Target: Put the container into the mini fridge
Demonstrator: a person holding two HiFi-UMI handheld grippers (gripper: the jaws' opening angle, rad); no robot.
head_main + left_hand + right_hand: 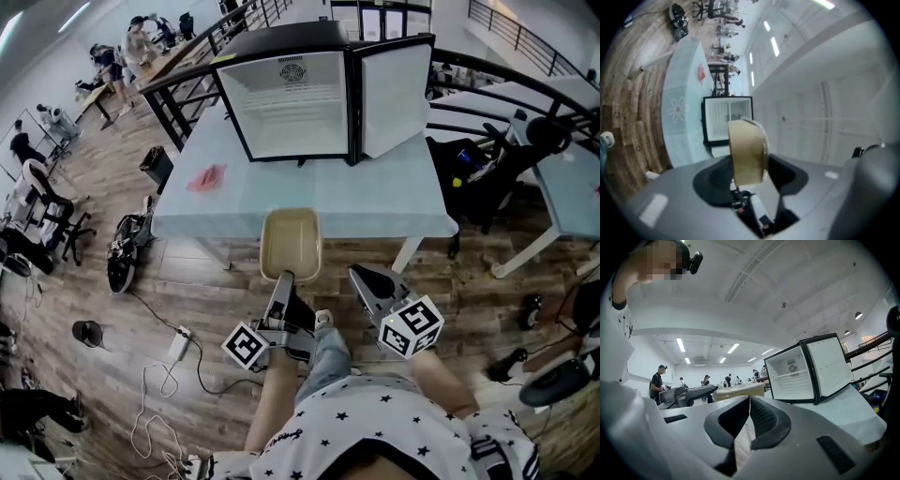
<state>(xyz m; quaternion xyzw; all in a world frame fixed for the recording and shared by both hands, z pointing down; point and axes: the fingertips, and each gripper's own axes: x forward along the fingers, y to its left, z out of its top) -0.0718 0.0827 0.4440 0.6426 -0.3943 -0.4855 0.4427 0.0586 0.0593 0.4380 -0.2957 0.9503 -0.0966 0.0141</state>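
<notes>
left gripper (281, 279) clamps beige container (291, 246) by near rim, open side up, aimed at open mini fridge (292, 103), well short of it. right gripper (361, 274) closed, empty, alongside.

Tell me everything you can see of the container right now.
The container is a tan, shallow rectangular tub with rounded corners. It looks like plastic, is open-topped and is empty. The left gripper clamps its near rim and holds it roughly level in the air, opening up, at the near edge of the table, facing the open fridge. Nothing else touches it.
</notes>
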